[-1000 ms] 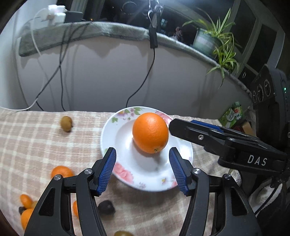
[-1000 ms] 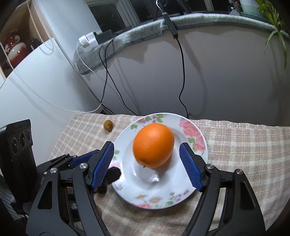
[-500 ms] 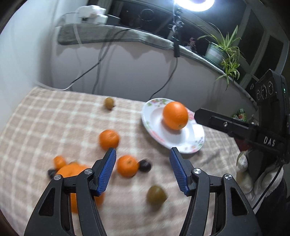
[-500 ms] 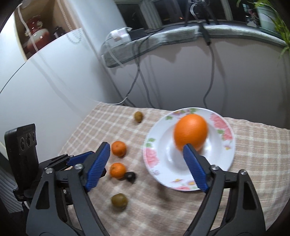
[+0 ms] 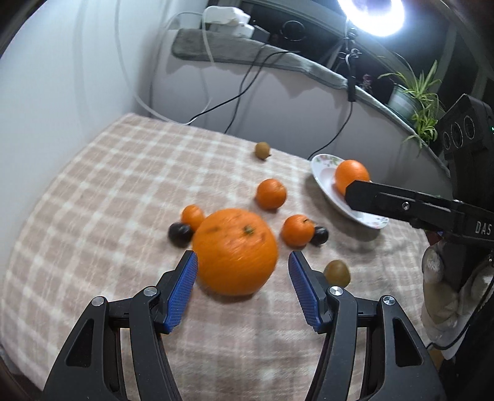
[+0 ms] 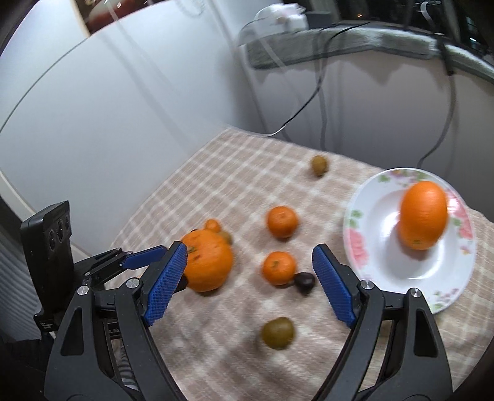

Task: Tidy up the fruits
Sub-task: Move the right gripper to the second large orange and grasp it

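A big orange (image 5: 236, 251) lies on the checked cloth between the open jaws of my left gripper (image 5: 242, 290), untouched; it also shows in the right wrist view (image 6: 208, 260). Another big orange (image 6: 423, 214) sits on the flowered white plate (image 6: 370, 246) at the right, also seen in the left wrist view (image 5: 352, 175). Three small tangerines (image 6: 282, 222) (image 6: 278, 266) (image 5: 192, 216), two dark plums (image 6: 304, 282) (image 5: 179, 233) and two green-brown fruits (image 6: 278, 331) (image 6: 319, 164) lie loose. My right gripper (image 6: 250, 283) is open and empty above the cloth.
The table with the checked cloth (image 5: 108, 185) stands against a white wall with hanging cables (image 5: 240, 89). A padded sill holds a power strip (image 5: 228, 18) and a potted plant (image 5: 413, 95). A ring lamp (image 5: 370, 12) shines above. The cloth's near edge drops off.
Both grippers have drawn back from the plate and swung left. My left gripper now frames the second big orange on the cloth. The plate's orange stays put.
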A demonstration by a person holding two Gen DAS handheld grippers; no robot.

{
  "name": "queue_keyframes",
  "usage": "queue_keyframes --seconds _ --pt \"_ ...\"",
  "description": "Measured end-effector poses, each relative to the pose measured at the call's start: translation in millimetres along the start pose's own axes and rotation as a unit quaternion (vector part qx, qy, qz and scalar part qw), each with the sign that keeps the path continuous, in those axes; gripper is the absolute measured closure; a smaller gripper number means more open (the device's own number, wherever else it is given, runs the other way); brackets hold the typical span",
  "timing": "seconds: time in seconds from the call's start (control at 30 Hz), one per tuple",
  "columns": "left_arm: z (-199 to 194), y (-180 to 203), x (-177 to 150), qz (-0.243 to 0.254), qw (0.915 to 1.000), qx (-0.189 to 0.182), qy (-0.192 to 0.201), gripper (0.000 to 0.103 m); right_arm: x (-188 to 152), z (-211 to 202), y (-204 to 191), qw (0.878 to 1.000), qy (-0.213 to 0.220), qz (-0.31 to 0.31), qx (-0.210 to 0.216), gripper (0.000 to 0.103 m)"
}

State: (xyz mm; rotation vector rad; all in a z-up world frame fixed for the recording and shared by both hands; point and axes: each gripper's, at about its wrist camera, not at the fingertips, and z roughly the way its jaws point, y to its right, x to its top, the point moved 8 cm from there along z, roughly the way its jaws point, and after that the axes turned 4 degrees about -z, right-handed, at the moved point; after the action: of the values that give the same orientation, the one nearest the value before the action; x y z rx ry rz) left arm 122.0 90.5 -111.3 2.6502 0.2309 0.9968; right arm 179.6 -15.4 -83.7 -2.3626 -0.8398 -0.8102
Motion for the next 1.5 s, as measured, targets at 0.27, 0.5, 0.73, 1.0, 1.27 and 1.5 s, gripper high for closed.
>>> queue_keyframes --seconds 0.27,0.5,0.73,1.0,1.27,1.5 --pt "3.3 -14.7 -11.6 -0.022 0.9997 -0.004 -0.013 0.042 -8.7 42.7 -38.0 0.998 -0.046 -0.03 0.035 0.017" --pt "11.4 -12.3 -15.7 -0.023 0.9993 -0.021 -0.023 0.036 -16.0 72.8 -58.2 0.995 -0.078 -0.056 0.031 0.017" --pt "17.0 -18.3 -14.9 -0.047 0.9982 -0.031 -0.022 0.036 -20.8 92.5 -59.8 0.992 -0.1 -0.071 0.008 0.017" --pt "17.3 -16.6 -14.7 -0.052 0.9974 -0.042 -0.026 0.036 -26.2 104.7 -65.1 0.99 -0.115 -0.085 -0.004 0.017" --pt "22.7 -11.7 -14.3 -0.045 0.997 -0.055 -0.032 0.036 -28.8 105.8 -61.6 0.991 -0.119 -0.065 0.0 0.022" --pt "27.2 -4.4 -14.6 -0.024 0.9978 -0.05 -0.035 0.039 -30.1 102.8 -59.4 0.992 -0.116 -0.053 0.006 0.024"
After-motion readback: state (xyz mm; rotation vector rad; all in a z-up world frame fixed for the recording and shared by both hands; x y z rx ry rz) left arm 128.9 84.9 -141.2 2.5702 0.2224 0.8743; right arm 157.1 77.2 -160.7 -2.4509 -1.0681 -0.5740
